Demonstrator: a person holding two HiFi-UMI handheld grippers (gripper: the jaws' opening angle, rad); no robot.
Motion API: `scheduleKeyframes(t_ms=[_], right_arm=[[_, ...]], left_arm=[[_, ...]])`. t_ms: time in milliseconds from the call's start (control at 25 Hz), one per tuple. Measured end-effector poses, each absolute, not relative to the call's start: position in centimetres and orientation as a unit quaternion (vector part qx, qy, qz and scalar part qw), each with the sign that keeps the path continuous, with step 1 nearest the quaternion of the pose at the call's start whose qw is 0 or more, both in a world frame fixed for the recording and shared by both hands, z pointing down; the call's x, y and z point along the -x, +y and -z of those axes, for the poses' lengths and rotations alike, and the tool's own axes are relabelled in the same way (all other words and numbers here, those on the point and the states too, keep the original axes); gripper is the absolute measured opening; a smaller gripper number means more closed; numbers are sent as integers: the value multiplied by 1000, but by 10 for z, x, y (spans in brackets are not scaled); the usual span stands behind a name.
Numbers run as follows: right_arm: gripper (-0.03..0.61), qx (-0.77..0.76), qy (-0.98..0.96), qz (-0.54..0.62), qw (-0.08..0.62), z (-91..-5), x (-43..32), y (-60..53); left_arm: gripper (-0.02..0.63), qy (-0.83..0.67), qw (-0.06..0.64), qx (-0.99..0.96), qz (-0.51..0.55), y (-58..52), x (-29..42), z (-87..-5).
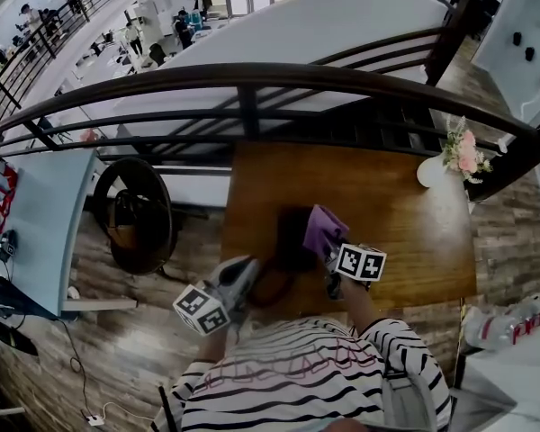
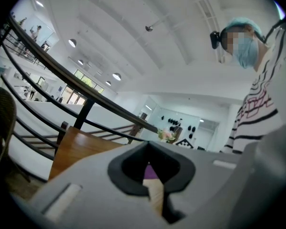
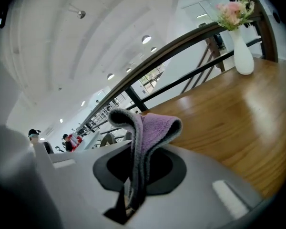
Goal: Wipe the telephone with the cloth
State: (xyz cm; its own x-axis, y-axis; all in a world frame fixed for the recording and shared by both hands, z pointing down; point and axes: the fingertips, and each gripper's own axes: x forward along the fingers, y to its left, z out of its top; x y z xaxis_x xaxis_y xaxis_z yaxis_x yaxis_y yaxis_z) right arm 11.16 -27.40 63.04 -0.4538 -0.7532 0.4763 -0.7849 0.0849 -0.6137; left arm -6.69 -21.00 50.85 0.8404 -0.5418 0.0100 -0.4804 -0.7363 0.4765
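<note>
Right tool [image 3: 133, 185] pinching purple cloth [image 3: 155, 125], folded end left proud of its tips for wiping, dark telephone [image 1: 291, 238] just ahead on counter [image 1: 396, 214]; left tool [image 2: 155, 192] narrowly parted, empty, beside telephone, likely to steady it.

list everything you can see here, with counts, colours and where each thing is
table: 1, brown wood, centre
telephone: 1, dark, table's near edge
cloth: 1, purple, at the telephone's right side
vase: 1, white, holding pink flowers, table's far right corner
chair: 1, dark, round, left of table
railing: 1, dark, beyond table
left hand-held gripper: 1, grey, by the telephone, jaws slightly apart, empty
right hand-held gripper: 1, grey, shut on cloth
</note>
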Motion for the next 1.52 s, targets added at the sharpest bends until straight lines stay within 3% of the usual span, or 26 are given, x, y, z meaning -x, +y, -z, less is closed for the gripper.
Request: scheduleKeyframes(t_ms=[200,520,880,1240,1520], right_arm=[[35,-454,-776,-438,3,-610,-48,-264],[35,-415,-783,-459,68,-652,15,-260],[35,-480,-738,-467,88,-684,-49,-266],[35,-548,-685,-475,66,-696,-129,-250],[35,-565,-673,-475,44,-684,-145,-235]], left_arm=[[0,-287,239,-925,66,-197,82,-506],[0,-323,242,-912,70,-185,113,-504],[0,-304,243,-919,66,-190,96,-511],[0,-253,251,-932,58,-198,57,-518],[0,-229,250,-939,57,-192,43,-510]])
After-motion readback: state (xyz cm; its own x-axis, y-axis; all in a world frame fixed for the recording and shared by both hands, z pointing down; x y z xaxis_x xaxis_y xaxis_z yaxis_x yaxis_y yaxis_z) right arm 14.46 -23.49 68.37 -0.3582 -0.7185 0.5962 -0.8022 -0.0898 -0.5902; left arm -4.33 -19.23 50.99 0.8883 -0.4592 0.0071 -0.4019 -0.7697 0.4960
